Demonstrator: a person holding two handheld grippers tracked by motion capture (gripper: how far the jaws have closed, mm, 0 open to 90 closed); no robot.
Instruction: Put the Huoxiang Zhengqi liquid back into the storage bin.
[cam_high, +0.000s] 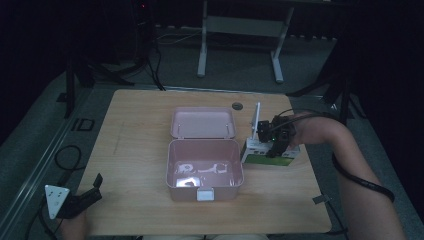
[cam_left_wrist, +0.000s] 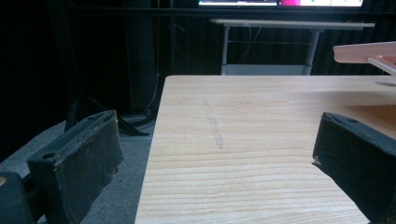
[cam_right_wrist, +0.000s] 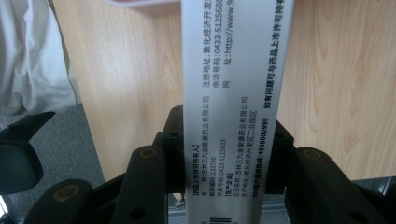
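Note:
An open pink box (cam_high: 171, 165) sits mid-table with its lid (cam_high: 202, 122) laid back; small pale items lie inside, too dim to name. Just right of it, my right gripper (cam_high: 274, 142) is shut on a white and green carton (cam_high: 267, 160) that rests on the table. In the right gripper view the carton's white printed side (cam_right_wrist: 233, 70) runs up between the black jaws of the right gripper (cam_right_wrist: 229, 128). My left gripper (cam_high: 95, 187) hangs open off the table's near-left corner. Its pads (cam_left_wrist: 84, 149) stand wide apart with bare wood between them, and the lid's edge (cam_left_wrist: 364, 51) shows at top right.
The wooden table (cam_high: 140, 150) has a round cable hole (cam_high: 237, 106) behind the box. A white desk frame (cam_high: 240, 30) stands beyond the table, and cables (cam_high: 65, 157) lie on the grey floor at the left. A person's pale clothing (cam_right_wrist: 28, 56) shows past the table edge.

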